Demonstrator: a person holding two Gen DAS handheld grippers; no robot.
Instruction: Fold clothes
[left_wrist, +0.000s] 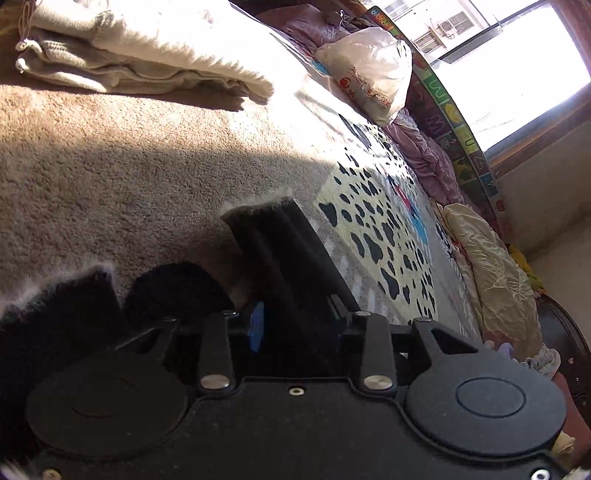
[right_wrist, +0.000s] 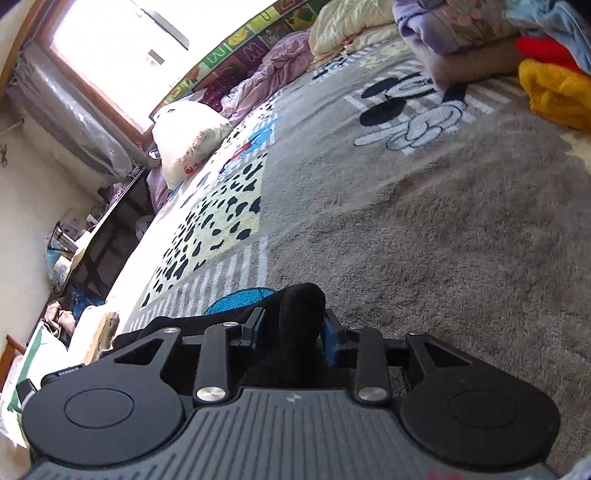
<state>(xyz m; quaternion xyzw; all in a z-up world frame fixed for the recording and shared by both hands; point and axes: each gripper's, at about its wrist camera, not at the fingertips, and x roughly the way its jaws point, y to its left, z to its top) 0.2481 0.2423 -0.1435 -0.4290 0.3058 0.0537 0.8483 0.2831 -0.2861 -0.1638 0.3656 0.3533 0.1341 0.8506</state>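
Right wrist view: my right gripper (right_wrist: 291, 332) pinches a black garment (right_wrist: 301, 306) above the grey blanket (right_wrist: 443, 240); my left gripper (left_wrist: 258, 295) clamps black fabric (left_wrist: 273, 236) too.

A lived-in bedroom at home. A plush cartoon-print blanket (right_wrist: 369, 155) covers a wide bed, with a white pillow (right_wrist: 184, 136) at ten o'clock in the right wrist view, rumpled pink bedding (right_wrist: 266, 70) and an alphabet play mat (right_wrist: 236, 44) along the far edge, a sunlit window (right_wrist: 110, 48) at eleven o'clock, and folded cream clothes (left_wrist: 147, 48) at eleven o'clock in the left wrist view
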